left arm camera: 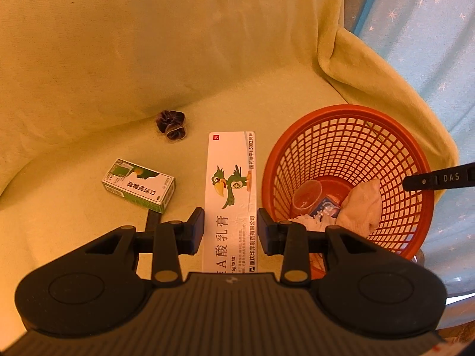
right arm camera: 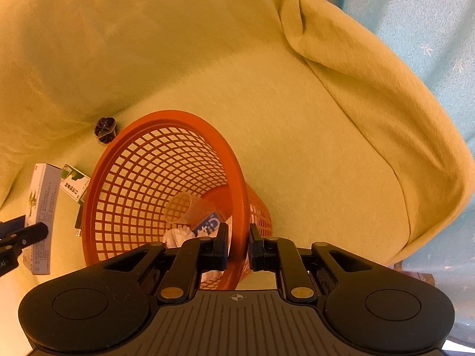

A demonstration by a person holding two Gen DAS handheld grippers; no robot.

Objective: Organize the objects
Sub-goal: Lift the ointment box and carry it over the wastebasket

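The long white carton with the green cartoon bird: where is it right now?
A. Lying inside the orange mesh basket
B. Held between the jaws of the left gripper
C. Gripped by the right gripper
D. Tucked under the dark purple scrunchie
B: the long white carton with the green cartoon bird sits between the jaws of the left gripper, beside the orange mesh basket, not in it.

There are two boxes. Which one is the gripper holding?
The long white box with the green cartoon bird, held between the left hand-held gripper's fingers. The small green box lies untouched on the yellow blanket.
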